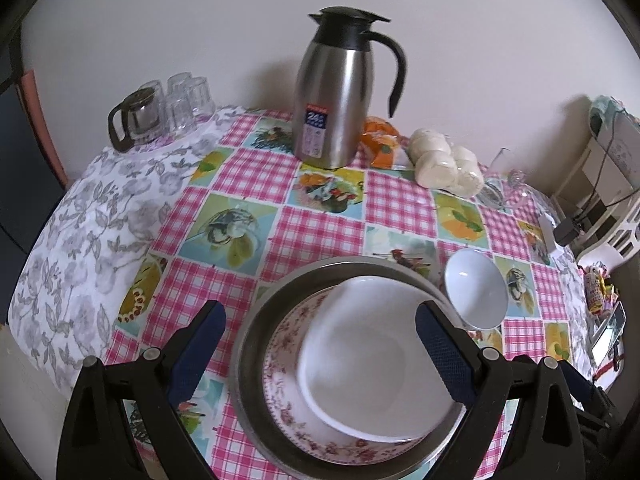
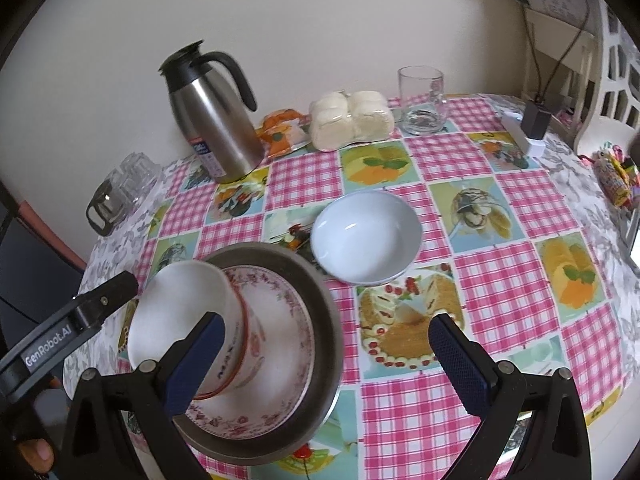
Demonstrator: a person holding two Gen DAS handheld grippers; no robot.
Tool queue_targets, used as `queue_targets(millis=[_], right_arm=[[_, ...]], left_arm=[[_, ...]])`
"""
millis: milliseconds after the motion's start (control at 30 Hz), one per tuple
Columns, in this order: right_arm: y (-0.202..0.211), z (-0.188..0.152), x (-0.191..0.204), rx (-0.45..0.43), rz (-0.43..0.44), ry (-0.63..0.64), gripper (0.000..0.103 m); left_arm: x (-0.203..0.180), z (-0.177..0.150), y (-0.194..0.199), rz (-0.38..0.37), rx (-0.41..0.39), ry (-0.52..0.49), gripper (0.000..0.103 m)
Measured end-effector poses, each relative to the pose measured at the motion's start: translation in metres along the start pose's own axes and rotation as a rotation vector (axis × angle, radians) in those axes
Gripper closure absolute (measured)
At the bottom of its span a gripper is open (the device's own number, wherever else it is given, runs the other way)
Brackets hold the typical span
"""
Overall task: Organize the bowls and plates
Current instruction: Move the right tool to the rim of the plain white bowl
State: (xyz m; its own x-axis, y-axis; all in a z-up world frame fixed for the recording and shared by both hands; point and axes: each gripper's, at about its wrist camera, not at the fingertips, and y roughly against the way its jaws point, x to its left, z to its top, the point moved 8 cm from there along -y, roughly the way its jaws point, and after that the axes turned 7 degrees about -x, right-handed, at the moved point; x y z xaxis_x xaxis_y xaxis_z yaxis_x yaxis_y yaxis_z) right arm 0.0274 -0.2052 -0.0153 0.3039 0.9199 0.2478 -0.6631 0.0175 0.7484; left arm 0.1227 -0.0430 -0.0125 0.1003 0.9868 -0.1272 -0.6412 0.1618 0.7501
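Since the patterned bowl (image 2: 192, 320) already nests on the floral plate (image 1: 288, 408) inside the steel pan (image 2: 320, 280), both the left gripper (image 1: 320, 344) and right gripper (image 2: 328, 356) gape empty, probably awaiting the white bowl (image 2: 366, 236) just beside that pan.

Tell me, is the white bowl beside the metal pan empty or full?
Empty. The white bowl stands upright on the tablecloth, and its bare inside shows only a glint of light. It sits beside the metal pan.

Steel thermos (image 1: 338, 92) w/ buns pack (image 1: 446, 166), glass mug (image 2: 421, 100), upturned glasses (image 1: 188, 102) at back
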Motion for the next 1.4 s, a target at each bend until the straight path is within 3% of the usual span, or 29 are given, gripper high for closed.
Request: queue_targets(millis=[467, 633, 900, 1000, 1133, 1400], right_arm=[[0.006, 0.013, -0.054, -0.025, -0.064, -0.073, 0.0], [-0.002, 0.017, -0.065, -0.021, -0.09, -0.074, 0.0], [-0.024, 0.016, -0.081, 0.007, -0.097, -0.081, 0.0], [-0.037, 0.016, -0.088, 0.02, -0.09, -0.096, 0.0], [-0.053, 0.018, -0.098, 0.028, -0.074, -0.119, 0.0], [-0.078, 0.014, -0.114, 0.055, -0.053, -0.203, 0.002]], left_arm=[[-0.073, 0.009, 0.008, -0.079, -0.054, -0.136, 0.007], [-0.102, 0.011, 0.002, -0.148, -0.053, -0.157, 0.007], [-0.134, 0.015, -0.025, -0.203, 0.01, -0.153, 0.007], [-0.149, 0.016, -0.036, -0.221, 0.029, -0.174, 0.002], [-0.165, 0.014, -0.059, -0.195, 0.094, -0.205, 0.0], [-0.159, 0.004, -0.107, -0.052, 0.188, -0.176, 0.0]])
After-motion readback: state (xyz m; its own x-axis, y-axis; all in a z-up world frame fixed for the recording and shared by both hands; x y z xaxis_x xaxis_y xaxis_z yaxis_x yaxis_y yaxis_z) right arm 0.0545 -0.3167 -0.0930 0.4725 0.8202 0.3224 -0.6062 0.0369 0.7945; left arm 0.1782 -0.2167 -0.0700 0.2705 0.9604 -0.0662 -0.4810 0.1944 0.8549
